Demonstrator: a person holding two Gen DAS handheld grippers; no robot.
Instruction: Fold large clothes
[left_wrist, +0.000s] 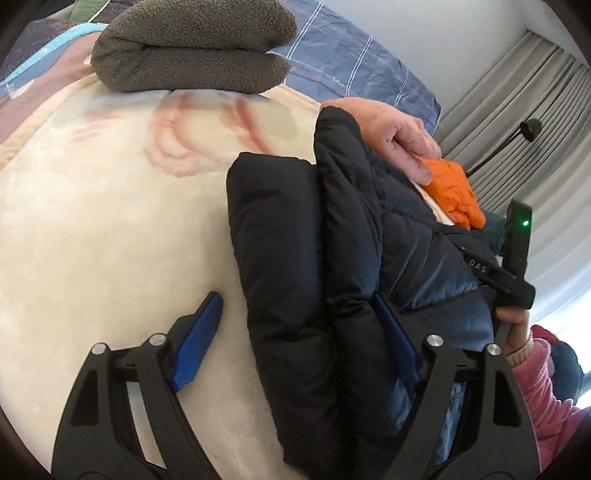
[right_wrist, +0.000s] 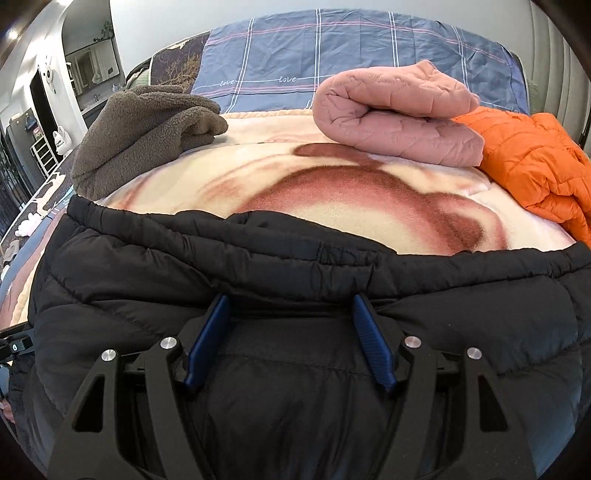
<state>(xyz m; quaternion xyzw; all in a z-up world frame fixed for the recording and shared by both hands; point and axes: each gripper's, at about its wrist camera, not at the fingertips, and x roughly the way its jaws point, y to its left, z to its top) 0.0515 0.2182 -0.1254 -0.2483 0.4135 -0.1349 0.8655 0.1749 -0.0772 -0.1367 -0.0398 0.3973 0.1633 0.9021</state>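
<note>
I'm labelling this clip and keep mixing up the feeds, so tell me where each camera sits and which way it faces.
Left wrist: sits behind the left tongs, angled down along the edge of the black puffer jacket on the cream blanket; the other hand in a pink sleeve shows at right.
Right wrist: sits behind the right tongs, looking down over the jacket toward the bed's far end; only the tongs show clearly.
Shared: jacket, blanket, brown fleece, pink quilted garment, orange jacket.
</note>
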